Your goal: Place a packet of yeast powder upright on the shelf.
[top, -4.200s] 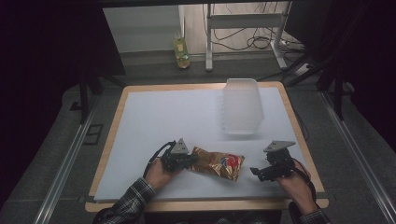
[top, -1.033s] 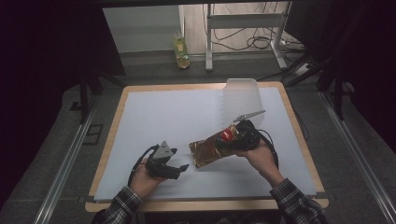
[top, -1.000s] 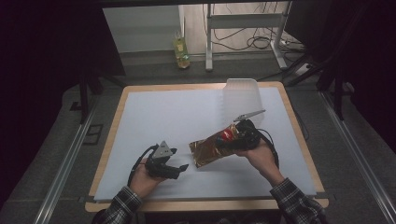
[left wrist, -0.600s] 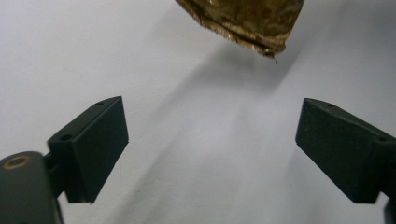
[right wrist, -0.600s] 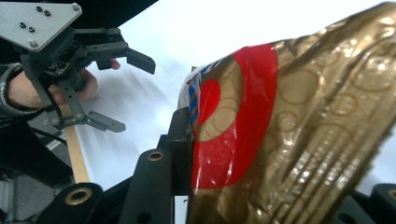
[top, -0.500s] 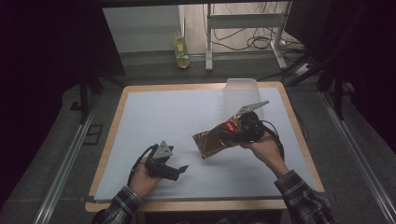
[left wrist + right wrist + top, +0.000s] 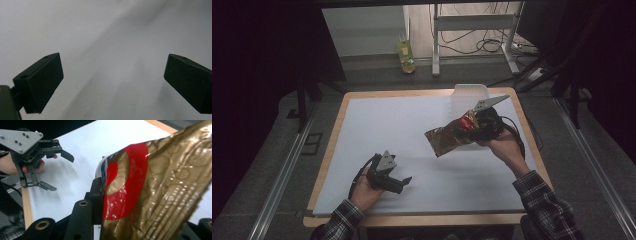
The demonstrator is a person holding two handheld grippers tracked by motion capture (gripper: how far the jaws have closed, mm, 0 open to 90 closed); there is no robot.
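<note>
The right gripper's [image 7: 467, 129] fingers are clenched on the red end of a crinkled gold foil snack bag [image 7: 448, 139], which hangs tilted in the air above the white worktop [image 7: 377, 125], its far end pointing toward the worktop's middle. Just behind it stands a clear plastic tub [image 7: 468, 95] near the far edge. Well apart, near the front edge, the left gripper [image 7: 403, 183] rests low over the worktop; its fingers [image 7: 41, 85] have just been opening and stand released, nothing between them.
</note>
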